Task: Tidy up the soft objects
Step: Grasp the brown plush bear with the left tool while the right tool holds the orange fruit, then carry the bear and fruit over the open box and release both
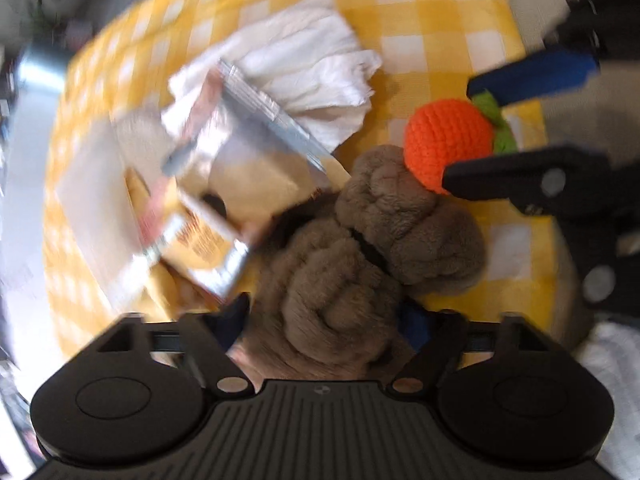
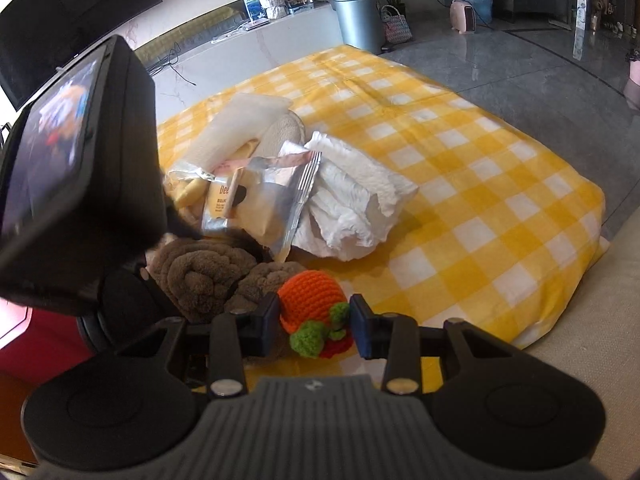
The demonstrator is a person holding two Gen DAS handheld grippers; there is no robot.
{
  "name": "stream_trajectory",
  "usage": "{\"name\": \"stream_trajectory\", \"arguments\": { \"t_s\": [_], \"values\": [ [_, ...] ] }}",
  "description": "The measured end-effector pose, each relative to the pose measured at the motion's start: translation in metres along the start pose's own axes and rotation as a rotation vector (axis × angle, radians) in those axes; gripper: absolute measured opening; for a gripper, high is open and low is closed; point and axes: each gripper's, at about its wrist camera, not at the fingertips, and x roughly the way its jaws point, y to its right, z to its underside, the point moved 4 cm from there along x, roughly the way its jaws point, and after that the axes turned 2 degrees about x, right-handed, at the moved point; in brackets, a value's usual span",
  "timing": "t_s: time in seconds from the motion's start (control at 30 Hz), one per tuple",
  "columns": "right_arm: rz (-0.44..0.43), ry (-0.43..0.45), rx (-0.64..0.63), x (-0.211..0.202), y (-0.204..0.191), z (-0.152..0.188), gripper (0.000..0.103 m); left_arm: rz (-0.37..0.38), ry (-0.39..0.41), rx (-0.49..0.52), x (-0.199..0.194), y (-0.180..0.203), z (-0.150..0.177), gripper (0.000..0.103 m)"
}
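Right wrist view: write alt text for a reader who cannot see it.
The right gripper brackets an orange crocheted fruit with green leaves, on a yellow-and-white checked cloth. Left of it lies a brown plush, with a foil packet and a crumpled white towel behind. The left gripper's black body fills the left side.
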Motion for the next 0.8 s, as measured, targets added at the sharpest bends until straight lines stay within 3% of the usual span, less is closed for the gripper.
{"name": "stream_trajectory", "arguments": {
  "t_s": [0.07, 0.17, 0.3, 0.53, 0.8],
  "values": [
    [0.0, 0.001, 0.0, 0.0, 0.0, 0.0, 0.038, -0.012, -0.005, 0.004, -0.001, 0.002, 0.002, 0.069],
    [-0.002, 0.001, 0.0, 0.0, 0.001, 0.0, 0.038, -0.031, -0.01, -0.015, -0.003, 0.005, 0.004, 0.064],
    [-0.01, 0.004, 0.011, -0.001, 0.003, -0.001, 0.038, -0.044, 0.017, -0.09, -0.011, 0.008, 0.01, 0.063],
    [-0.022, 0.005, -0.004, -0.001, 0.0, -0.001, 0.038, -0.045, 0.088, -0.203, -0.035, 0.008, 0.05, 0.062],
    [-0.019, 0.009, -0.004, -0.001, -0.001, -0.002, 0.038, 0.025, 0.307, -0.433, -0.089, 0.001, 0.088, 0.062]
  ]
}}
